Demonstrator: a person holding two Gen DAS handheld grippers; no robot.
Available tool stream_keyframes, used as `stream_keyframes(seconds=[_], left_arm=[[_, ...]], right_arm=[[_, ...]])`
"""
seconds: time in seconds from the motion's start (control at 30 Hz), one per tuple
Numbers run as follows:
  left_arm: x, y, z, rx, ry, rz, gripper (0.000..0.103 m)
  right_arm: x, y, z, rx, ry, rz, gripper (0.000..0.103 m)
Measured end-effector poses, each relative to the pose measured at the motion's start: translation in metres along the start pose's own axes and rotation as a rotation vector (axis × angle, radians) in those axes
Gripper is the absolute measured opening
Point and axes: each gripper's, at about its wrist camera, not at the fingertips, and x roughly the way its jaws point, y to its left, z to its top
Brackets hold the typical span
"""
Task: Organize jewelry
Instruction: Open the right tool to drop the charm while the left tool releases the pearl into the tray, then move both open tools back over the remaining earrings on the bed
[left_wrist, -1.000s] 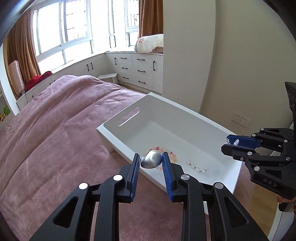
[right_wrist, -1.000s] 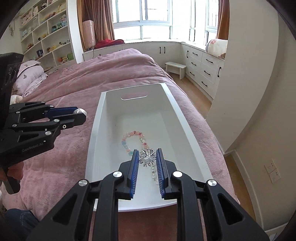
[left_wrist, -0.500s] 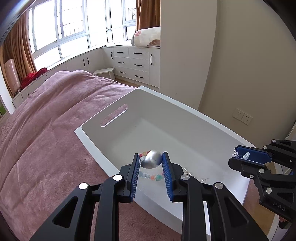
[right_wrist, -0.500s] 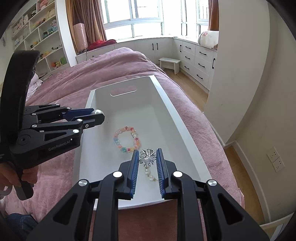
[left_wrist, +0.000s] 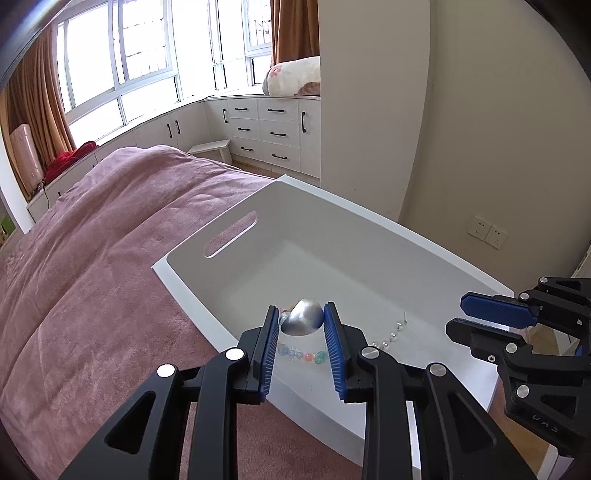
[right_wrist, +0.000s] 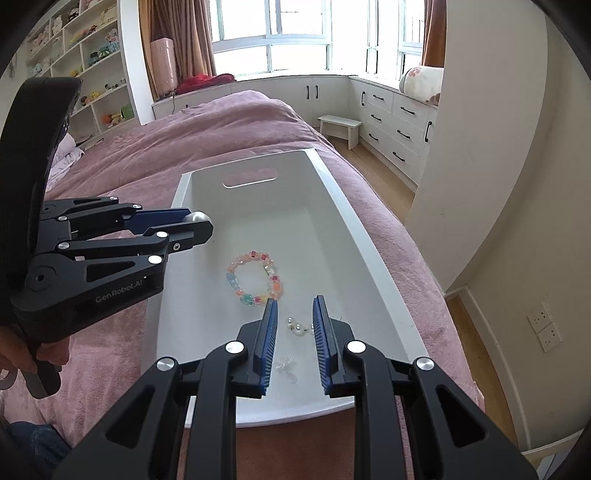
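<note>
A white tray (right_wrist: 373, 258) lies on the pink bed. In it are a colourful bead bracelet (right_wrist: 255, 275), a pearl chain (right_wrist: 297, 326) and a small silver brooch (right_wrist: 286, 367) near the front wall. My left gripper (left_wrist: 301, 328) is shut on a shiny silver piece (left_wrist: 303, 321) and holds it over the tray's left rim; it also shows in the right wrist view (right_wrist: 199, 221). My right gripper (right_wrist: 293, 319) is open and empty above the pearl chain; it shows in the left wrist view (left_wrist: 495, 319).
The pink bedspread (left_wrist: 92, 277) spreads to the left of the tray. A cream wall (right_wrist: 491, 147) and the floor gap run along the tray's right side. White drawers (left_wrist: 269, 133) and a small stool (right_wrist: 340, 123) stand under the windows.
My right gripper has opened and let go of the silver brooch, which now lies in the tray. My left gripper moved forward over the tray with the silver piece.
</note>
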Motion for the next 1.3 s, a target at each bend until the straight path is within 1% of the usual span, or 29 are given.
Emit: stream_keyframes(seconds=[0.03,0.07,0.1,0.13,0.17,0.2,0.23,0.27,0.3,0.47,0.63,0.7,0.77,0.87,1.0,1.1,1.13,1.2,1.27,1.3], left_arm=[[-0.001,-0.001,0.0,0.007,-0.005,0.004,0.032],[-0.002,-0.002,0.0,0.011,-0.012,0.009,0.039],[-0.004,-0.001,0.0,0.01,-0.021,0.012,0.043],[-0.006,-0.001,0.001,0.008,-0.03,0.013,0.05],[-0.008,-0.001,0.001,0.006,-0.039,0.014,0.056],[-0.01,0.0,0.0,0.004,-0.048,0.016,0.058],[-0.011,0.0,0.0,0.004,-0.056,0.02,0.062],[-0.013,0.002,0.0,0.004,-0.062,0.023,0.067],[-0.014,0.003,0.0,0.002,-0.07,0.03,0.068],[-0.019,0.008,0.0,-0.019,-0.075,0.028,0.069],[-0.028,0.017,-0.008,-0.032,-0.074,0.045,0.072],[-0.033,0.023,-0.013,-0.034,-0.075,0.051,0.072],[-0.039,0.031,-0.017,-0.047,-0.077,0.068,0.073],[-0.05,0.046,-0.025,-0.09,-0.081,0.082,0.076],[-0.069,0.069,-0.039,-0.152,-0.104,0.123,0.076],[-0.084,0.087,-0.054,-0.195,-0.108,0.149,0.078],[-0.089,0.096,-0.061,-0.215,-0.106,0.163,0.08],[-0.097,0.111,-0.073,-0.253,-0.103,0.187,0.081],[-0.107,0.13,-0.089,-0.315,-0.097,0.216,0.082],[-0.112,0.139,-0.097,-0.346,-0.095,0.223,0.082]], right_arm=[[0.0,0.0,0.0,-0.004,0.001,-0.007,0.021],[0.0,0.0,0.001,-0.006,0.002,-0.01,0.021],[0.001,0.0,0.001,-0.006,0.004,-0.013,0.022],[0.001,0.0,0.001,-0.005,0.005,-0.016,0.026],[0.0,0.0,0.001,-0.005,0.007,-0.017,0.043],[0.0,0.001,0.002,-0.007,0.007,-0.025,0.066],[-0.001,0.002,0.001,-0.012,0.0,-0.034,0.073],[-0.003,0.004,0.001,-0.02,-0.014,-0.044,0.075],[-0.005,0.006,0.001,-0.029,-0.021,-0.051,0.074],[-0.004,0.011,0.003,-0.044,-0.009,-0.054,0.074],[-0.006,0.018,0.002,-0.059,-0.013,-0.055,0.081],[-0.008,0.022,0.001,-0.057,-0.018,-0.05,0.085],[-0.009,0.024,0.002,-0.057,-0.021,-0.04,0.086],[-0.012,0.032,0.003,-0.067,-0.028,-0.027,0.09],[-0.015,0.042,0.006,-0.061,-0.042,0.004,0.091],[-0.018,0.054,0.009,-0.052,-0.049,0.047,0.092],[-0.019,0.061,0.009,-0.057,-0.054,0.056,0.093],[-0.021,0.075,0.01,-0.07,-0.065,0.069,0.095],[-0.02,0.093,0.011,-0.085,-0.076,0.092,0.098],[-0.019,0.104,0.012,-0.094,-0.081,0.107,0.098]])
